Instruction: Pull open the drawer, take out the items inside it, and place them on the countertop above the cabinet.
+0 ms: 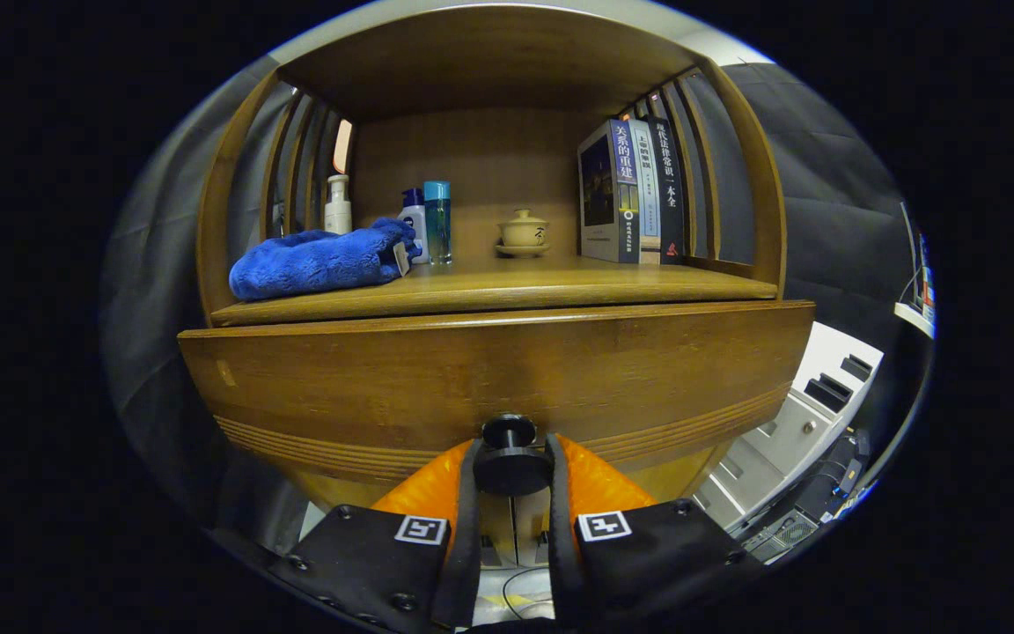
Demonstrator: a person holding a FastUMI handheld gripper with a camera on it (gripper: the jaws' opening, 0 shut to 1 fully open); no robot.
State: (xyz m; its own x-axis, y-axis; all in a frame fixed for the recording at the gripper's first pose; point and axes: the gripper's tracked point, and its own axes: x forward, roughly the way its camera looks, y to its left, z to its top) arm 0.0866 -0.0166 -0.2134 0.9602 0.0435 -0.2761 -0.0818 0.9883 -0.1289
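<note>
- Drawer (489,379) was a wide wooden front in a warm brown stain, with visible grain and a band of fine horizontal grooves running along its lower part.
- It sat directly below the countertop (507,283) of the cabinet, its top edge standing forward of the countertop's front edge, so it looked drawn out a little; how far could not be told.
- A small pale mark showed near the drawer front's upper left corner.
- A round dark knob (510,458) stuck out from the lower middle of the drawer front, on a short stem.
- The gripper (511,471) was clenched on that knob: both fingers pressed against its sides, one on each flank, with the knob filling the gap between them.
- Inside of the drawer was hidden behind its front, so its contents could not be seen.
- On the countertop, beyond the fingers, a folded blue towel (318,261) lay toward the left, with a small tag at its near end.
- Behind the towel stood a white bottle (338,204), and just beside the towel's right end stood a white bottle with a blue cap (414,220) and a clear teal bottle (437,220), close together.
- A small lidded tea cup (523,231) rested on a saucer near the middle back.
- Three books (635,192) stood upright at the right, against the slatted side of the shelf.
- A white cabinet (811,414) stood to the right, lower down.
</note>
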